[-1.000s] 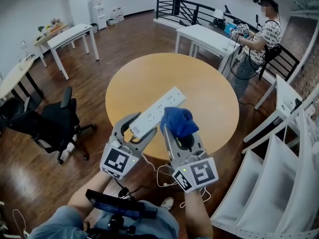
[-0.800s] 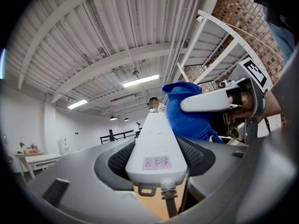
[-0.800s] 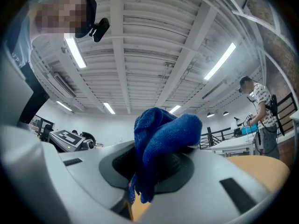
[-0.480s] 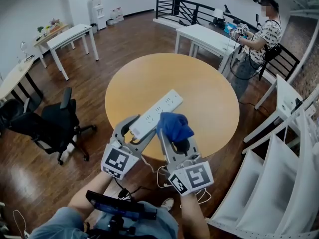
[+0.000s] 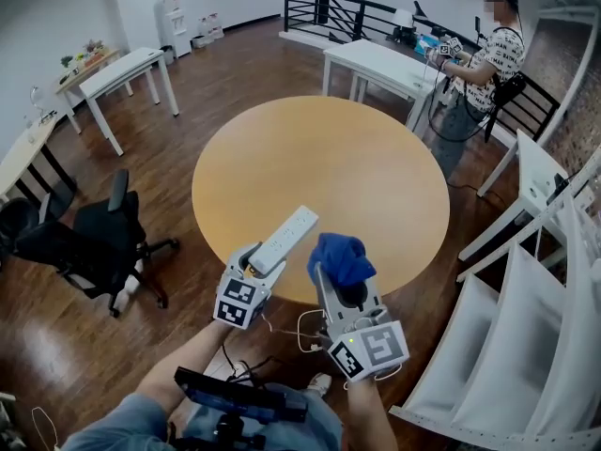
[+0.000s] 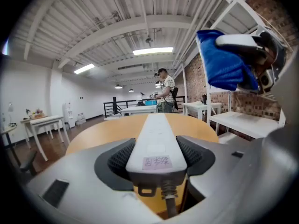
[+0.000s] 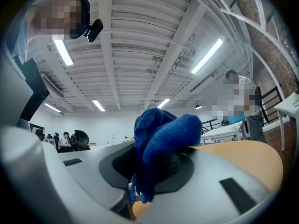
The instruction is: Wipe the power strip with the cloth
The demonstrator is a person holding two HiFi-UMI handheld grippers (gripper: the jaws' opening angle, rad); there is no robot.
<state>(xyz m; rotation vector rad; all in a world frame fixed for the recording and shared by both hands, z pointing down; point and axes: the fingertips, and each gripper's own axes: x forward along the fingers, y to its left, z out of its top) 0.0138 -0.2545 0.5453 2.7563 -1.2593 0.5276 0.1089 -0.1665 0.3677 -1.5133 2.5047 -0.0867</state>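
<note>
From the head view, a round tan wooden table fills the middle of the frame and its top is bare. A black office chair stands at the left. White rectangular tables sit in the upper left and upper middle, with a black railing behind them. A person in a patterned shirt stands at the upper right, and white shelving takes up the lower right. Nothing lies between my grippers and the tabletop.

The left gripper, at lower centre, has its jaws set wide and clamped on the cord end of the long white power strip, one pad pressed on each long side. The strip runs up and to the right from the jaws, and its far end reaches the table's near rim. I cannot tell whether it touches the wood. Its white cable trails down below the grippers.

The right gripper, just right of the strip, pinches a bunched blue cloth between its jaws. The cloth bulges out above the jaws, beside the strip and apart from it.
</note>
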